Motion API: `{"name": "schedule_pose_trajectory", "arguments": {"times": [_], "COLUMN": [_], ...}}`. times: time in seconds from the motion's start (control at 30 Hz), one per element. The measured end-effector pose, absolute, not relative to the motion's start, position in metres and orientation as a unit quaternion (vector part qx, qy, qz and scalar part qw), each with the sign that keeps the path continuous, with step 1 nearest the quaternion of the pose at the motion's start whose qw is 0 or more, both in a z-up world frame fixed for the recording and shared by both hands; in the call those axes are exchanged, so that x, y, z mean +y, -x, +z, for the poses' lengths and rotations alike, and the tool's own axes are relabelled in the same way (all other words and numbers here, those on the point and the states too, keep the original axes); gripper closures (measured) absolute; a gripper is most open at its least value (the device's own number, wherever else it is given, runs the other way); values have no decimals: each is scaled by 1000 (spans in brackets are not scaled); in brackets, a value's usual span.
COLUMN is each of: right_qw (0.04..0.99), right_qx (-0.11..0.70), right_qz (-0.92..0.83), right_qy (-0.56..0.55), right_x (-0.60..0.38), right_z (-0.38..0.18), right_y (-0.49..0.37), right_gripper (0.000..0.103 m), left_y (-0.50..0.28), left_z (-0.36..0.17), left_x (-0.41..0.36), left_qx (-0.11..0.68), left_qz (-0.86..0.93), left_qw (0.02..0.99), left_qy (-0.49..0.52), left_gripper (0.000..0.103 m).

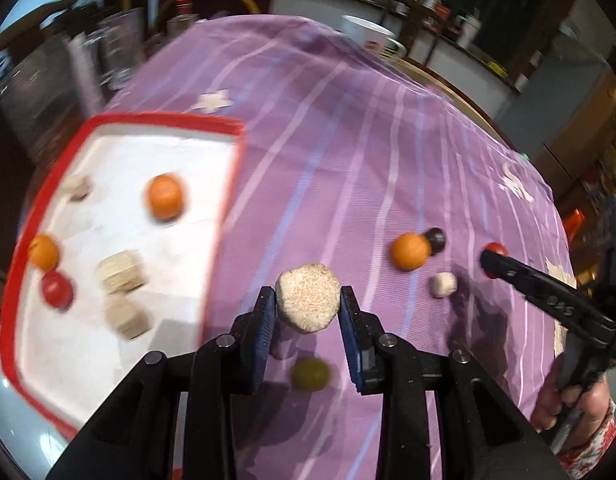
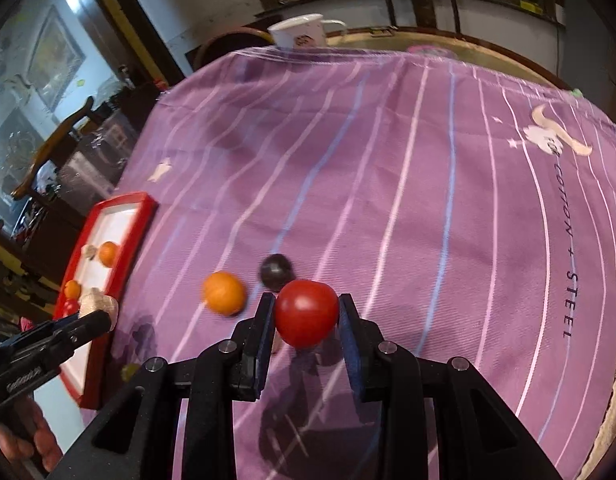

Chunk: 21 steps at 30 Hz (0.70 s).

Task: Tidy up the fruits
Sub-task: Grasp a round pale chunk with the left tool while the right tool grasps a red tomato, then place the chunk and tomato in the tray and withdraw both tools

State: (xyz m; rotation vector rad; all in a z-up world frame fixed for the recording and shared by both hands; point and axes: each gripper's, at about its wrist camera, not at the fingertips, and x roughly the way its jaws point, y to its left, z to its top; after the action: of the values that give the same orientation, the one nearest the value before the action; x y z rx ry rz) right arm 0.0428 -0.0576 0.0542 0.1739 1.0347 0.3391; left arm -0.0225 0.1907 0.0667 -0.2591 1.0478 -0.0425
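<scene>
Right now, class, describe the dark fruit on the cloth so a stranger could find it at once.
Start from the purple striped cloth, right of the red-rimmed tray. There a loose orange fruit lies, and the dark fruit sits just beyond it on the right. It is the only near-black, plum-coloured ball among orange, red and pale pieces.

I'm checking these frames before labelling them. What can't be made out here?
- Left wrist view: the pale pieces in the red-rimmed tray are smeared by motion blur, so what they are is unclear.
- Left wrist view: the green fruit is blurred and sits in shadow beneath the left gripper.
- Right wrist view: the tray's near end is covered by the left gripper.
- Right wrist view: the small pale piece is hidden behind the right gripper and its red fruit.
</scene>
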Motion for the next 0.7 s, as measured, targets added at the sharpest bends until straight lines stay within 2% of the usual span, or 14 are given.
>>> {"name": "schedule_pose_trajectory", "arguments": {"times": [0.3, 0.7], "right_qw": [845, 811], "right_qx": [487, 483], "right_qz": [212, 330], "right_qy": [-56, 7], "right_x": [2, 139], "right_z": [71, 78], "right_y": [-30, -2], "right_gripper": [69, 69], "left_y": [52, 80], "left_z": [68, 46], "left_x": [259, 336], "left_qx": [489, 516], "left_qz": [48, 107], "left_qw": [859, 839], "left_qy": [144, 136], "left_gripper": [72, 72]}}
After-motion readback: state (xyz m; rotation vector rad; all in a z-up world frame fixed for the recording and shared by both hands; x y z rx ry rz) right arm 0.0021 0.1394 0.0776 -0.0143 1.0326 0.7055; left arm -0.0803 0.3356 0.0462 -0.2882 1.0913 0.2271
